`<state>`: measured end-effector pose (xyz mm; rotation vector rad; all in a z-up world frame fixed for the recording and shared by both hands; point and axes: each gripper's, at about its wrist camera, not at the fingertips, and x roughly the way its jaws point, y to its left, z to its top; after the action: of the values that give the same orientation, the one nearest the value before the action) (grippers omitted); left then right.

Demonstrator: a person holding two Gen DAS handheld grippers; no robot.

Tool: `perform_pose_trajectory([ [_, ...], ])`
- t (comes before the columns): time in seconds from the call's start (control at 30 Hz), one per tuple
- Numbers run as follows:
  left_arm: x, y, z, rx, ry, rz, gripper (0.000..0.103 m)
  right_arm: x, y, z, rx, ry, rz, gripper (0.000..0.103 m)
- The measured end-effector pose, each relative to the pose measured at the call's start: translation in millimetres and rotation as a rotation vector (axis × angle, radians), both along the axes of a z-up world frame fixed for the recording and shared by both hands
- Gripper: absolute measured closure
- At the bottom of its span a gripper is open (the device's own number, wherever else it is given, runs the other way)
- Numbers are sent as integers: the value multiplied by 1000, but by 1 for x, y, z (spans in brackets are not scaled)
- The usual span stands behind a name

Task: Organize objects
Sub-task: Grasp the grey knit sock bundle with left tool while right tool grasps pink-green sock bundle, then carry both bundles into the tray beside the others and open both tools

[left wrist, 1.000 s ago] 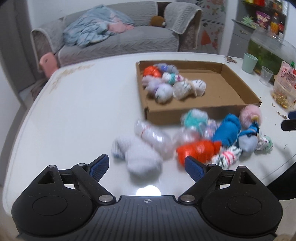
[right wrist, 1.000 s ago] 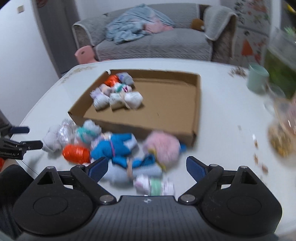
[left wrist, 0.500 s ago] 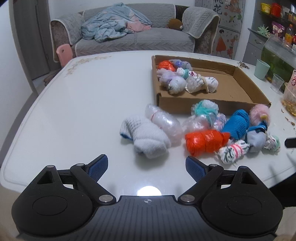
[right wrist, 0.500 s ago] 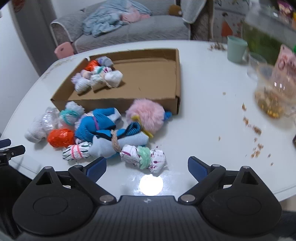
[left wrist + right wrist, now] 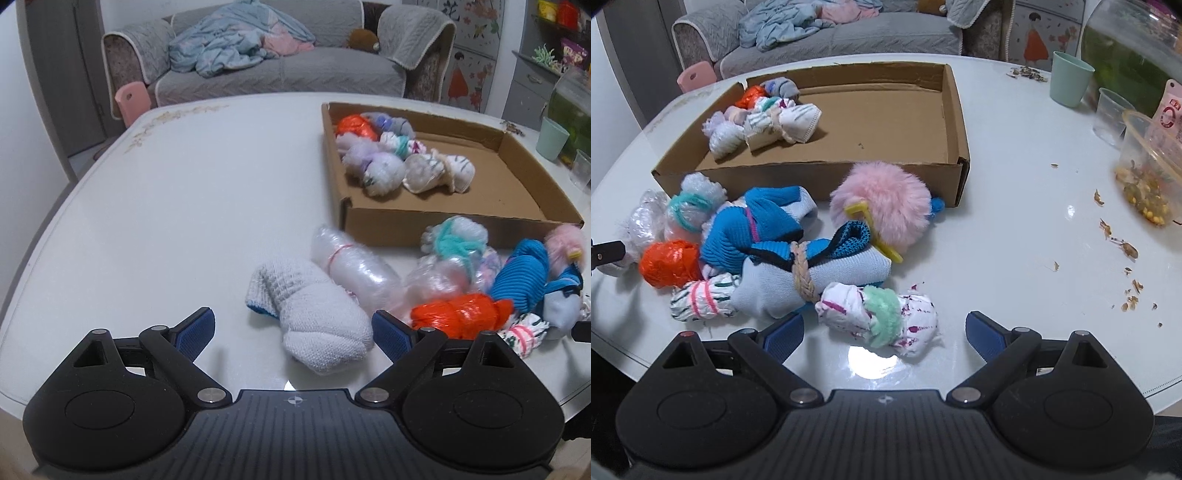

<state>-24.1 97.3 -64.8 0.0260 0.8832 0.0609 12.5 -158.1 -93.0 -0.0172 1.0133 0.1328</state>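
On the white worktop, both tongs have come down closer with jaws wide and empty, the left tongs by the white sock roll, the right tongs by the speckled bundle, so picking up for the box looks next.

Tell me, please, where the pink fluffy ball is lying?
In the right wrist view, the pink fluffy ball lies on the table against the cardboard box's front wall, near its right corner.
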Motion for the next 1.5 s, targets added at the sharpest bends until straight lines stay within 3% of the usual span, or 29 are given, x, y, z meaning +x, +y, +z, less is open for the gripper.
perform_pose_trajectory([
  [0.23,-1,1,4,105,7,-44,7,0,-11,-1,0,17,-37,25],
  [0.47,12,0,0,90,18,-39,6,-1,-13,0,-5,16,-38,29],
  [0.57,18,-2,-7,86,28,-39,7,2,-10,0,-23,10,-27,38],
  [0.63,19,-1,-10,79,36,-35,10,2,-9,0,-28,8,-19,44],
  [0.73,20,3,-13,59,46,-33,27,2,-8,1,-38,7,-8,49],
  [0.8,19,2,-13,60,51,-39,44,2,-7,2,-42,6,-1,50],
  [1.07,9,3,-4,61,34,-76,50,-5,-11,15,-36,-27,11,53],
  [1.5,-14,29,25,57,-16,-50,52,-9,-9,41,-26,-116,62,53],
])
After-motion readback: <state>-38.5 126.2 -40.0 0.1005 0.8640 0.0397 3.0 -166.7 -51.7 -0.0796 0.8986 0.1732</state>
